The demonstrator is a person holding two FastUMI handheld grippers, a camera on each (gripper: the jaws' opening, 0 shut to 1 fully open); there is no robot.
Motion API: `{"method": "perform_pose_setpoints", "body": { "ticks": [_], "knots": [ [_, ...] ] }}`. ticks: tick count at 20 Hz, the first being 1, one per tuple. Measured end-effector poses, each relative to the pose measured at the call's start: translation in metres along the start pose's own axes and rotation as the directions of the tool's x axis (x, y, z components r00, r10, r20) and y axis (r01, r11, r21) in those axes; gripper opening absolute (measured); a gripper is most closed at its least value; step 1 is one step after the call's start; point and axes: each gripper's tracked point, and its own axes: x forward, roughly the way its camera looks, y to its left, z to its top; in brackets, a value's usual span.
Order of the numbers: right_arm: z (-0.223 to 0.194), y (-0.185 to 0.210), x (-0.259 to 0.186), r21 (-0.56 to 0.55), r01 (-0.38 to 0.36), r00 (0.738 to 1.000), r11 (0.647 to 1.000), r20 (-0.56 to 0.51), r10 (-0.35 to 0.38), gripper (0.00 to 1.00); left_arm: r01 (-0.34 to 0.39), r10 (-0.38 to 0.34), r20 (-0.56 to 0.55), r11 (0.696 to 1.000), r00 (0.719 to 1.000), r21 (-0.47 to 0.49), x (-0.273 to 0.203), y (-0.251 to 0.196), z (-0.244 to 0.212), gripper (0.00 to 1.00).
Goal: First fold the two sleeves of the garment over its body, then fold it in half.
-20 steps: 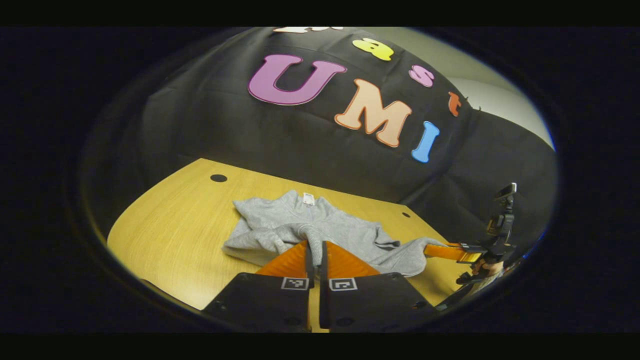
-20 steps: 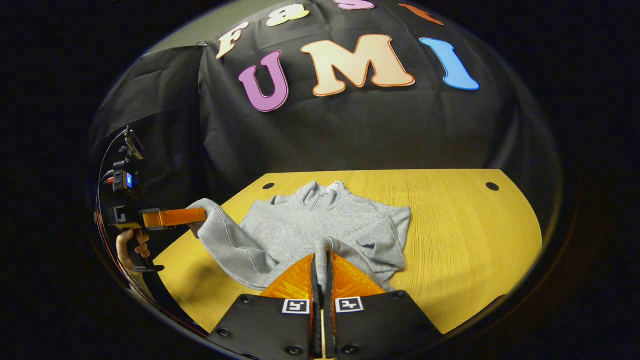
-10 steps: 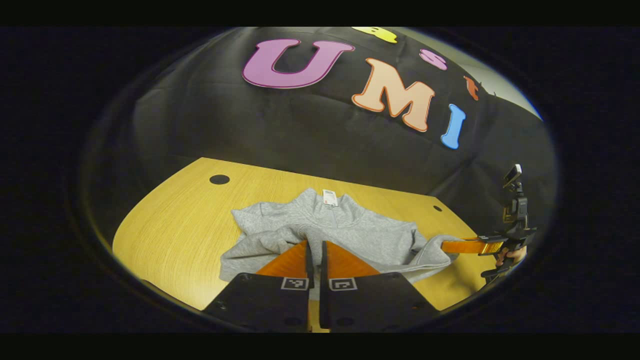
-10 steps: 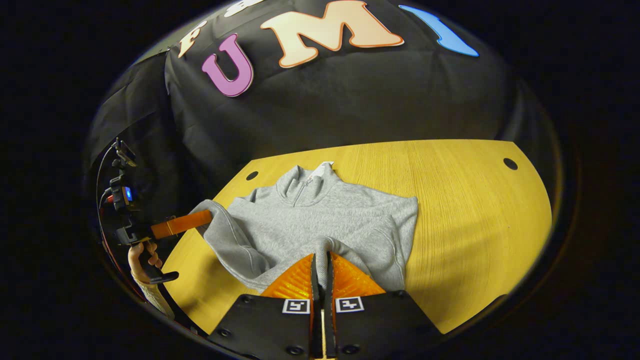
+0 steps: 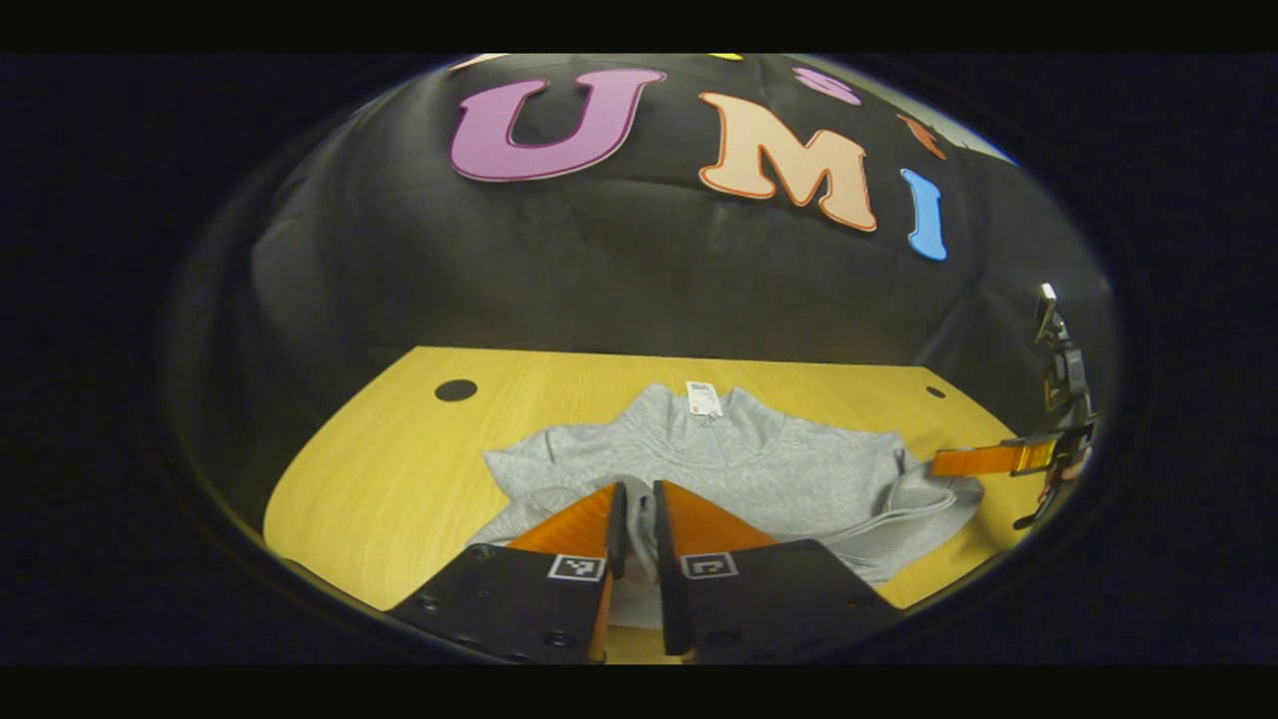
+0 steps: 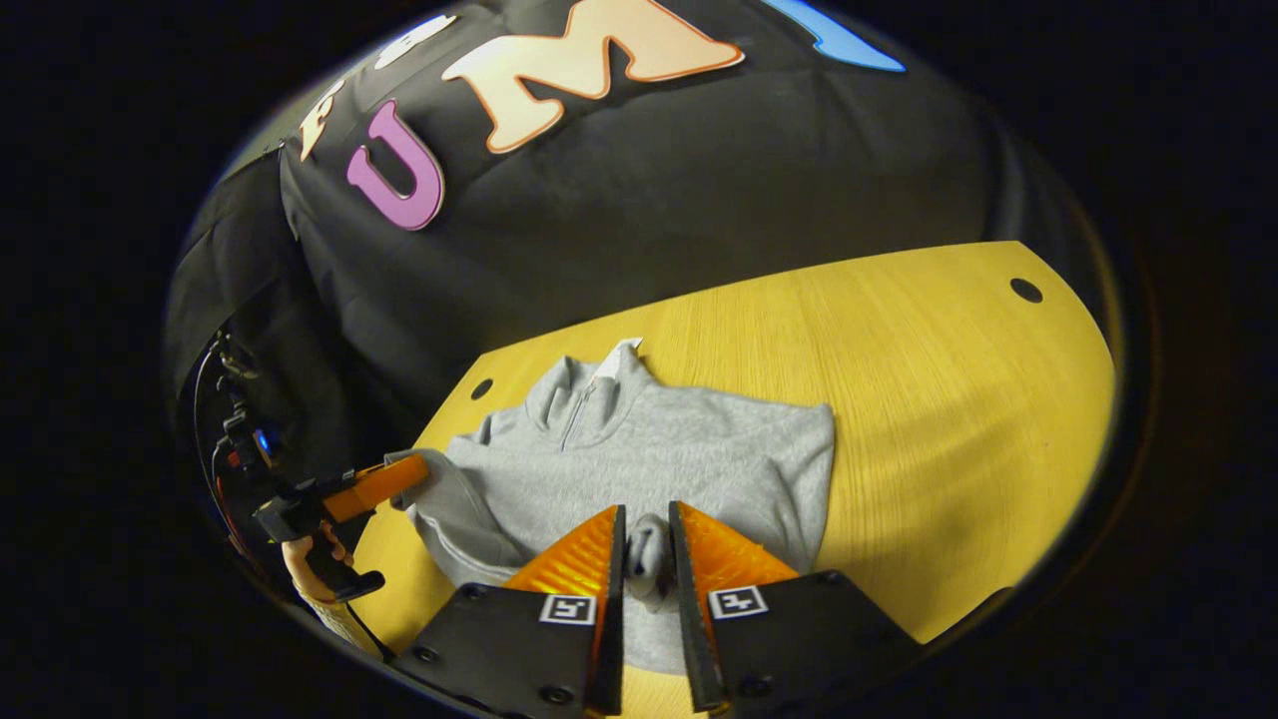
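**Right gripper view: both cuffs pinched, sleeves coming over the body**

Right gripper view shows the right hand-held gripper (image 6: 644, 554) with its two fingers drawn close together and a bunched cuff of grey fabric caught between them, so it is clenched on the right sleeve (image 6: 647, 544). Just beyond its tips lies the garment (image 6: 659, 459), a grey quarter-zip pullover spread on the yellow wooden surface (image 6: 949, 399), collar pointing toward the booth wall. Farther out at the left edge of this view, the left hand-held gripper (image 6: 399, 477), held by a hand (image 6: 315, 559), touches the other sleeve where it humps up at the garment's side.

Left gripper view gives the same story from the other side: the left hand-held gripper (image 5: 636, 519) has its fingers nearly together with a fold of the left sleeve (image 5: 636, 524) gripped between them, over the lower part of the garment (image 5: 779, 469). A white neck tag (image 5: 703, 397) marks the collar at the far side. At the right edge, the right hand-held gripper (image 5: 944, 464) meets the fabric there.

The cloth looks soft, thick and light; it should drape and bunch rather than hold a line, and it is unlikely to slip from a firm pinch. Cuffs seem the sensible hold for the sleeves. For the later fold in half, the hem corners are probably the better places to pinch, lifted together so the body does not skew.
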Motion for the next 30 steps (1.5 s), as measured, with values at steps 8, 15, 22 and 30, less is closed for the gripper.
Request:
{"method": "perform_pose_setpoints", "body": {
  "ticks": [8, 15, 22, 30],
  "knots": [
    [0.030, -0.005, 0.000, 0.014, -0.022, 0.994, 1.000, 0.112, 0.020, 0.96, -0.058, 0.057, 0.111, 0.998, 0.992, 0.011, 0.001, 0.007, 0.029, 0.96],
    [0.054, 0.042, -0.047, -0.156, -0.025, 0.952, 0.987, 0.296, 0.071, 0.98, -0.069, 0.078, 0.258, 0.997, 0.963, -0.045, -0.047, 0.011, 0.068, 0.95],
    [0.011, 0.086, -0.112, -0.271, -0.029, 0.912, 0.962, 0.386, 0.137, 0.97, -0.036, 0.052, 0.377, 0.998, 0.925, -0.048, -0.124, 0.000, 0.065, 0.94],
    [-0.056, 0.102, -0.146, -0.325, -0.025, 0.877, 0.946, 0.446, 0.176, 0.97, -0.076, 0.048, 0.453, 0.996, 0.890, 0.044, -0.183, -0.012, 0.022, 0.94]
  ]
}}
